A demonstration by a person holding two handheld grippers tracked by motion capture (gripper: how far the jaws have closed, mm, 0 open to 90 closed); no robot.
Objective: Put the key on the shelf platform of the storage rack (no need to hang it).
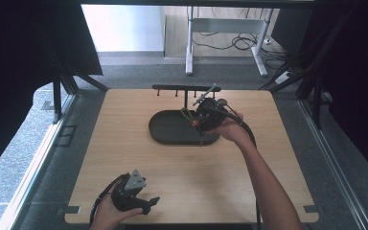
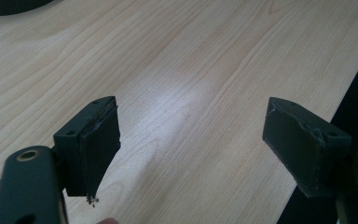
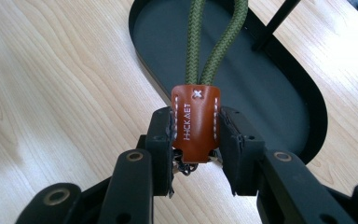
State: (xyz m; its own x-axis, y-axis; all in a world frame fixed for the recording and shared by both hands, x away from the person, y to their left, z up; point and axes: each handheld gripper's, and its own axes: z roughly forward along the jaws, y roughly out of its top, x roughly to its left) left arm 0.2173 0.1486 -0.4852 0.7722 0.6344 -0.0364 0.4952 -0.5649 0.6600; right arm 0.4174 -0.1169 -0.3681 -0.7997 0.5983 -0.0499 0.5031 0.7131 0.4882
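My right gripper (image 3: 196, 140) is shut on a brown leather tab (image 3: 196, 119) stitched around a green cord loop (image 3: 216, 37). It holds this keychain over the right end of a black oval tray (image 1: 165, 128), whose floor (image 3: 177, 44) lies behind the cord. A thin black post (image 3: 275, 25) rises from the tray. In the high view the right gripper (image 1: 199, 120) has the green loop (image 1: 188, 115) sticking out to its left. My left gripper (image 1: 153, 202) rests low at the table's front left, jaws wide apart. Its pads (image 2: 100, 140) hold nothing over bare wood.
A black rack bar with small hooks (image 1: 182, 88) stands on the post behind the tray. The wooden table (image 1: 139, 167) ends close in front of the left gripper. Beyond the table are grey carpet and a white desk frame (image 1: 225, 28).
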